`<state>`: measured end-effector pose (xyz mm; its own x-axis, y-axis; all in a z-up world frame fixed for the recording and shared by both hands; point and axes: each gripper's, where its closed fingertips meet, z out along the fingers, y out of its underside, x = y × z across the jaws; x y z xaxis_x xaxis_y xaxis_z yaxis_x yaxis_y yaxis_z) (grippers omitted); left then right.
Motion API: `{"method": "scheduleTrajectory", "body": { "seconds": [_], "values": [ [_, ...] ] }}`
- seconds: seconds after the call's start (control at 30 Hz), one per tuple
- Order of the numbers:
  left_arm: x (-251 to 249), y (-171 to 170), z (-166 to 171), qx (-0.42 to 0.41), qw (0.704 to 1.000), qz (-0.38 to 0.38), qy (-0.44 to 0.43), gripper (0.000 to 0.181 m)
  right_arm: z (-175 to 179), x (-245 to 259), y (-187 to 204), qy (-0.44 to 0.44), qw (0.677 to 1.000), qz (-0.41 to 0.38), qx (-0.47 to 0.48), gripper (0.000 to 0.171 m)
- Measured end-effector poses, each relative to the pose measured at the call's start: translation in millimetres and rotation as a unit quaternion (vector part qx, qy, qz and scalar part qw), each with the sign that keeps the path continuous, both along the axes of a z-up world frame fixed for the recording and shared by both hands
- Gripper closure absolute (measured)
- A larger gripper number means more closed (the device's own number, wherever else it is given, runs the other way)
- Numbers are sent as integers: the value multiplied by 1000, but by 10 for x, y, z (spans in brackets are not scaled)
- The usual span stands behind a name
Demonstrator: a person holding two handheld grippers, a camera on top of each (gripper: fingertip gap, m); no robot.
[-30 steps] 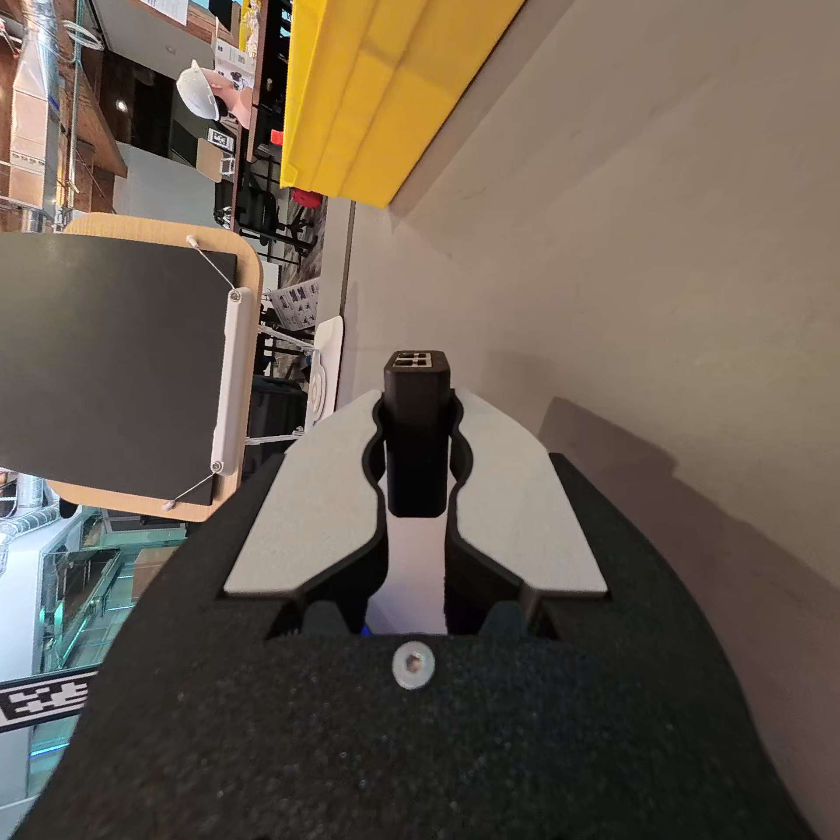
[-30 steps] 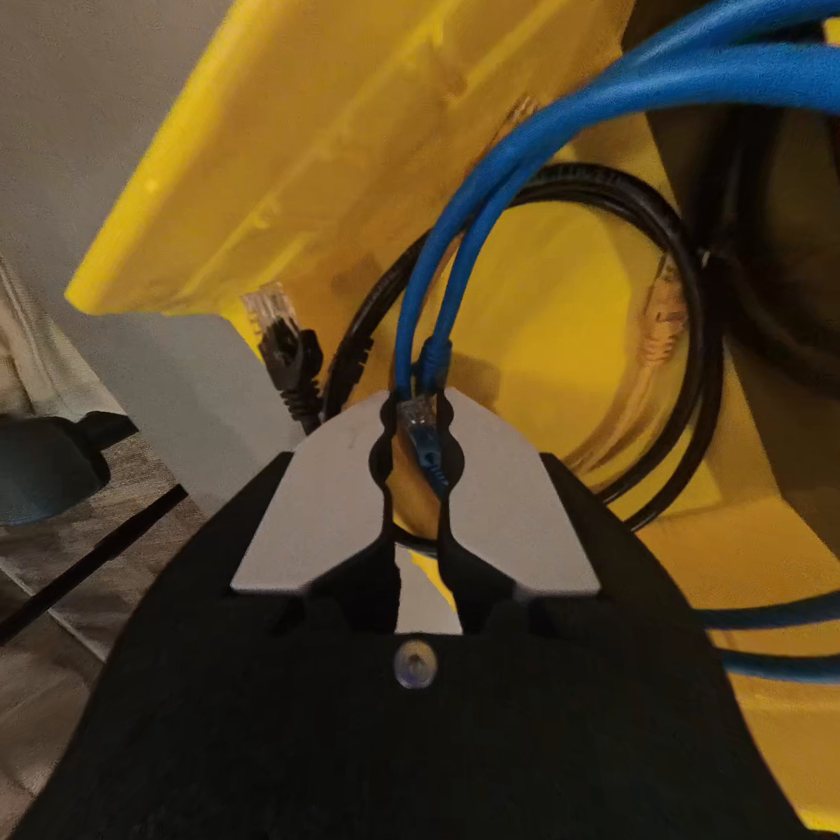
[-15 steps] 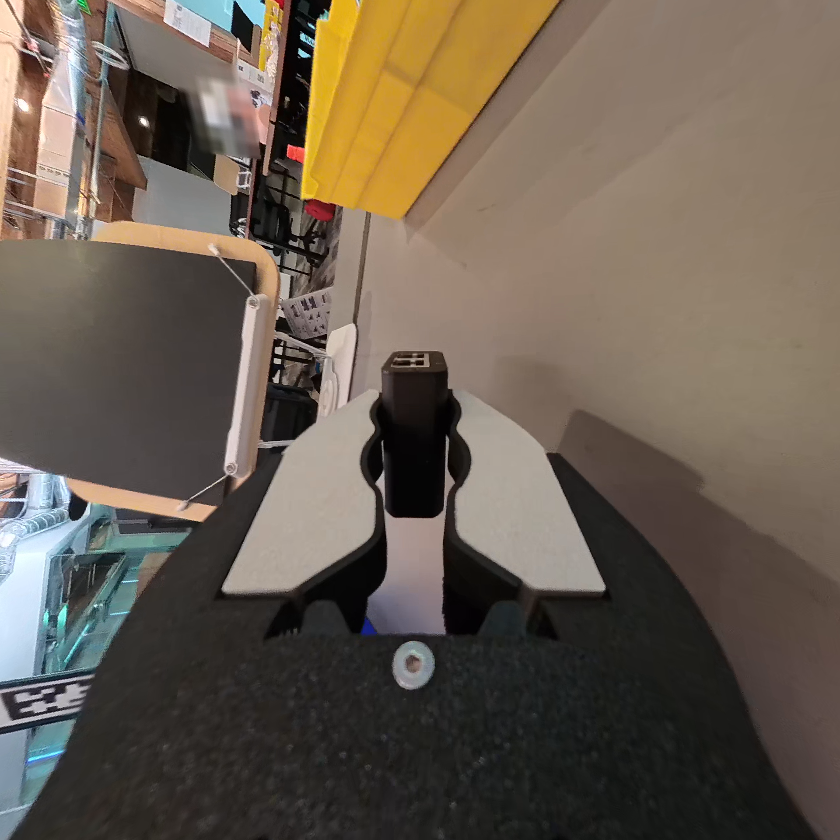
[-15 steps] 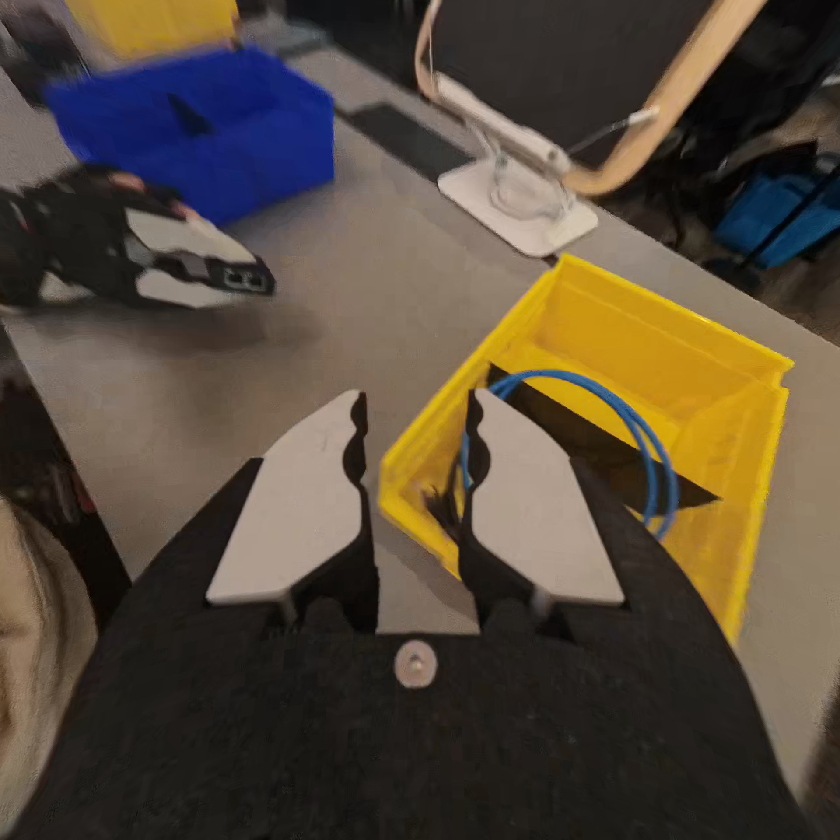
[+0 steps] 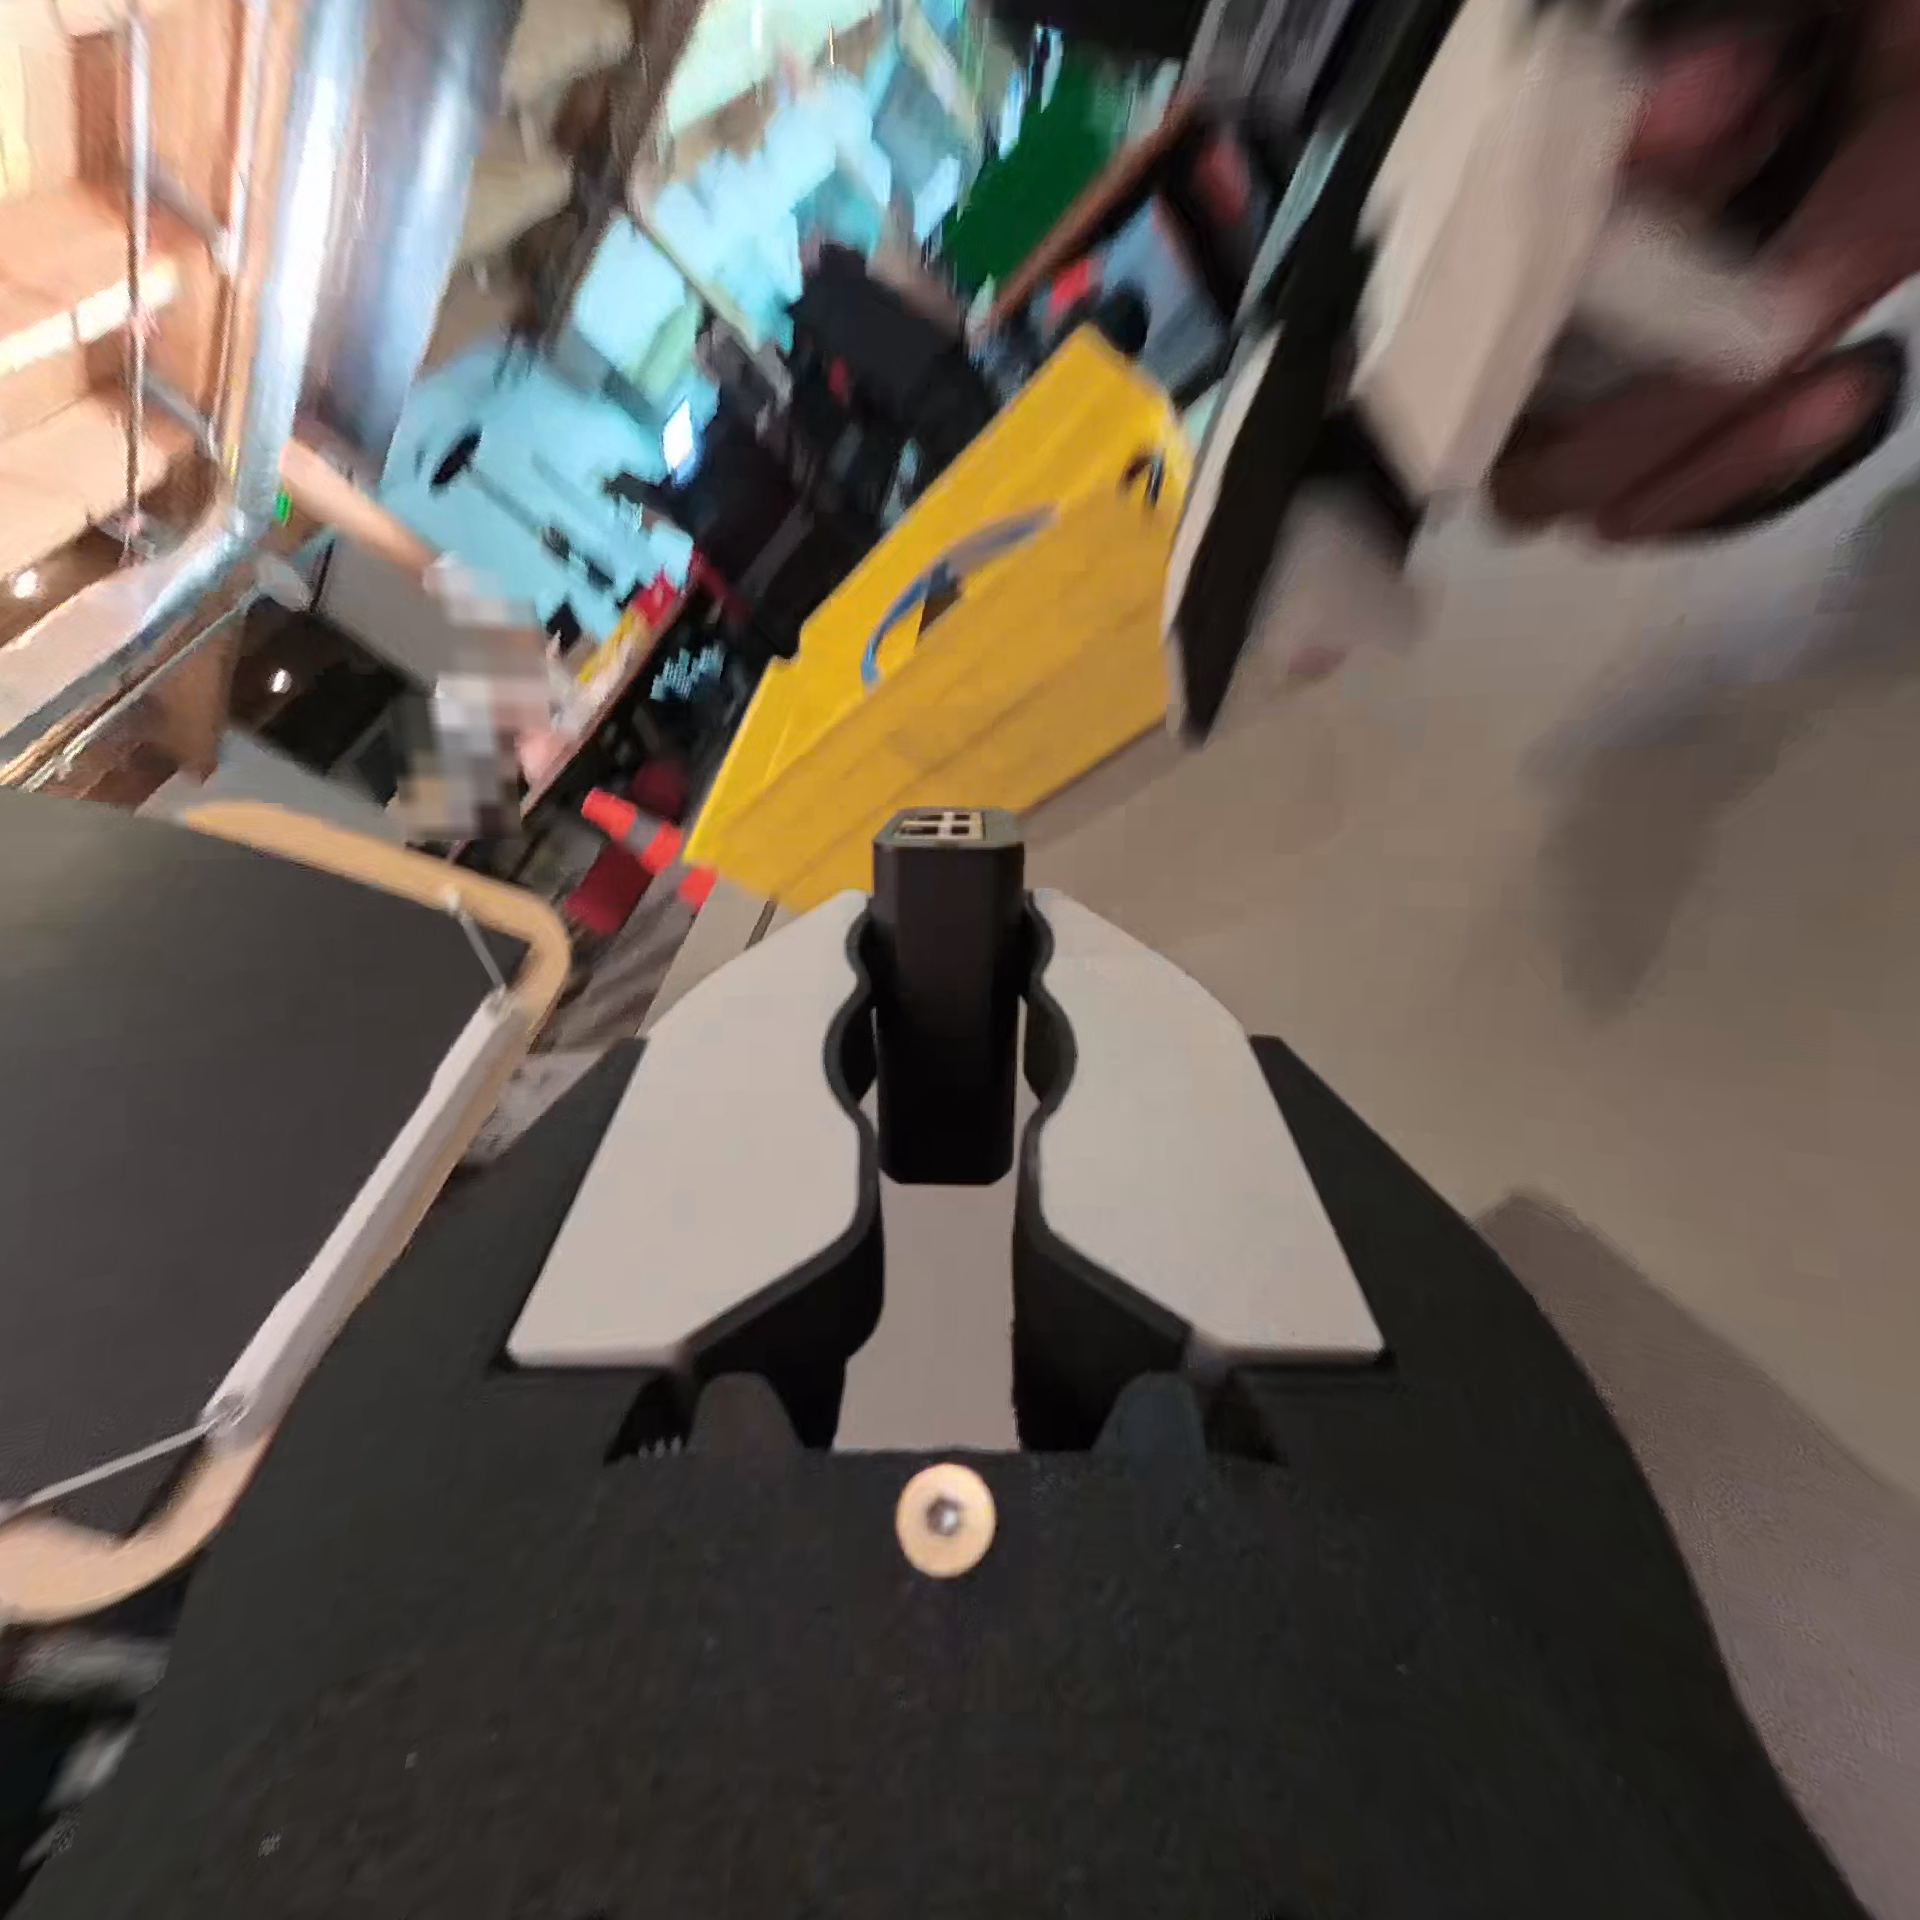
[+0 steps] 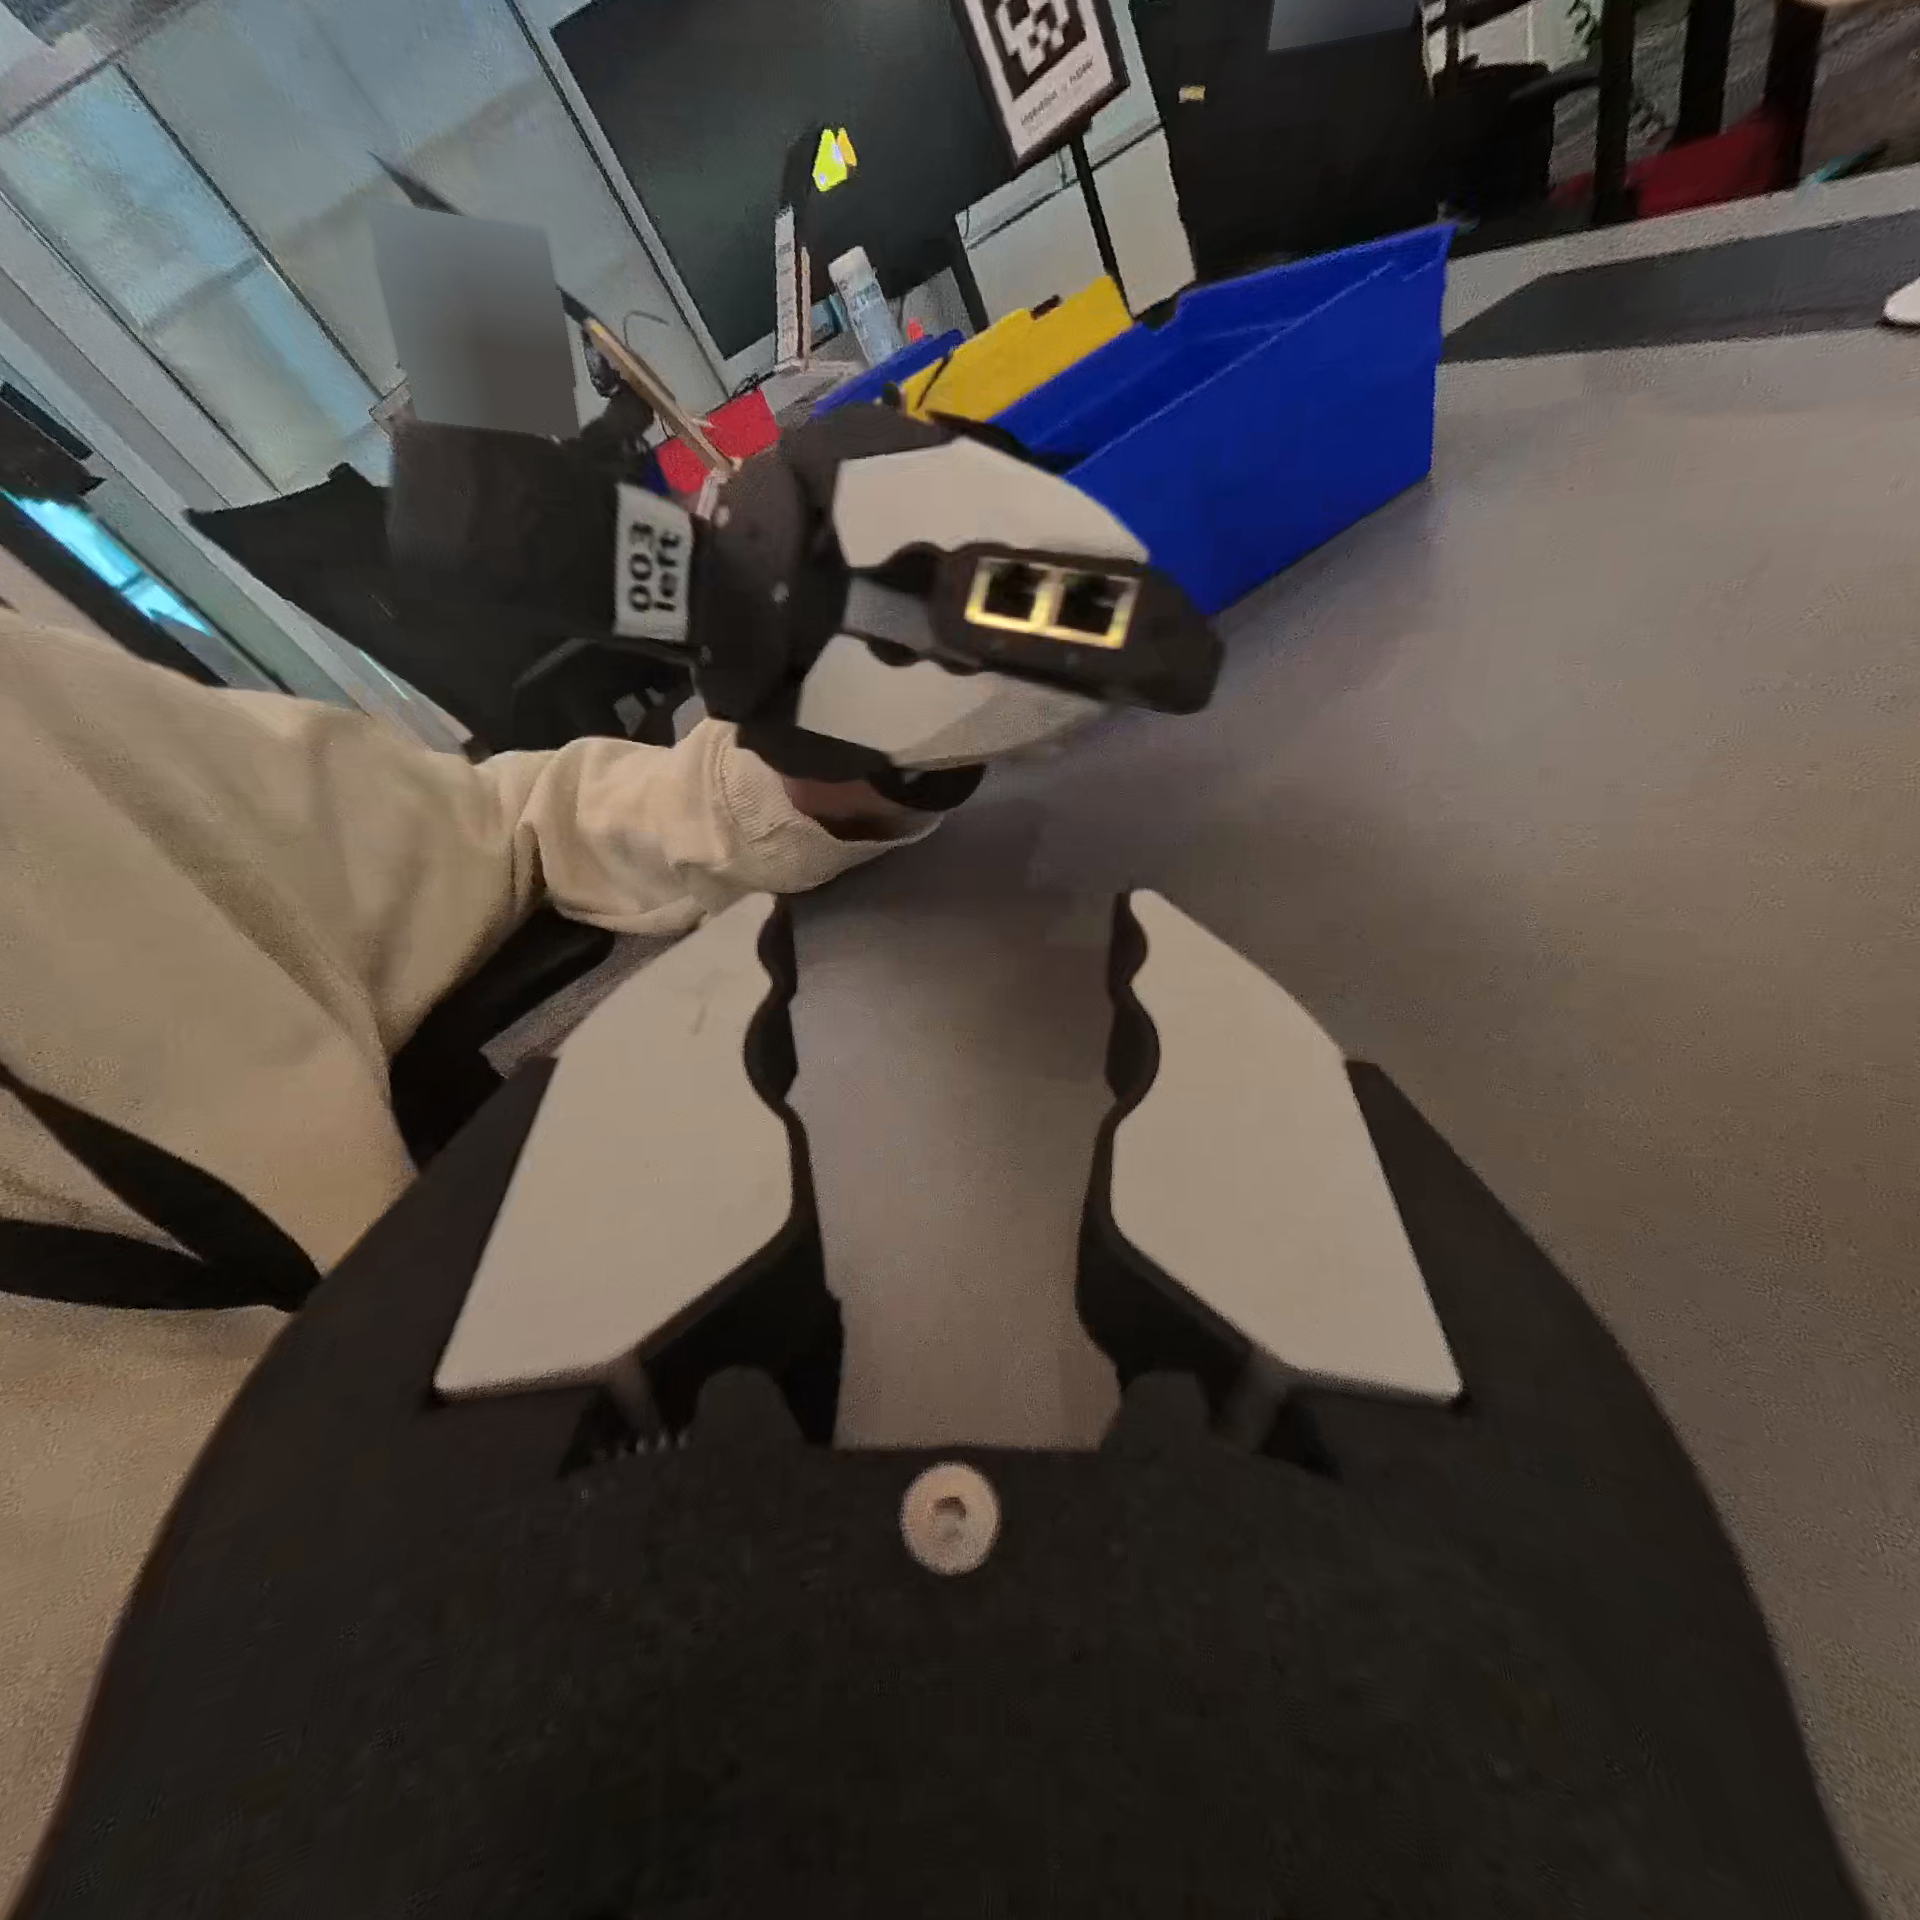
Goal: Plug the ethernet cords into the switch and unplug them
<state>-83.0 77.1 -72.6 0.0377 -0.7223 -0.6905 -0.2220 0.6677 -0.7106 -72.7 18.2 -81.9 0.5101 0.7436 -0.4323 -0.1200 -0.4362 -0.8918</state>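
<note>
Boxy matte black switch [image 5: 943, 997]

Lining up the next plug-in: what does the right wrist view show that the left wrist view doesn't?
Only the right wrist view shows the switch's two empty ports facing the camera, the blue bin behind it, and the right gripper open with nothing between its fingers. Only the left wrist view shows the yellow bin with a blue cord in it. Both show the left gripper shut on the switch, above the grey table.
</note>
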Motion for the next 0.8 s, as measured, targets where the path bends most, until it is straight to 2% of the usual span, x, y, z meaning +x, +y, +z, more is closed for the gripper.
{"method": "scheduleTrajectory", "body": {
  "seconds": [0.13,0.23,0.33,0.43,0.47,0.53,0.7,0.8],
  "values": [
    [-44,-245,247,-63,993,-77,-65,158,82,-144,287,43,997,38,-48,89],
    [-59,-319,281,-66,991,-96,-73,158,171,-320,362,91,990,86,-68,81],
    [-58,-382,272,-48,991,-104,-72,158,273,-432,331,178,966,145,-116,83],
    [-47,-465,256,-24,991,-112,-70,158,316,-462,245,270,921,205,-190,97],
    [-48,-517,266,-20,990,-121,-74,157,281,-466,220,279,912,218,-207,109],
    [-32,-552,242,-17,990,-120,-68,156,247,-465,175,293,896,238,-234,109],
    [-2,-468,174,-19,994,-98,-53,155,175,-401,230,249,924,200,-209,110],
    [-29,-358,239,-19,994,-70,-77,153,250,-261,345,224,946,152,-178,110]
  ]
}}
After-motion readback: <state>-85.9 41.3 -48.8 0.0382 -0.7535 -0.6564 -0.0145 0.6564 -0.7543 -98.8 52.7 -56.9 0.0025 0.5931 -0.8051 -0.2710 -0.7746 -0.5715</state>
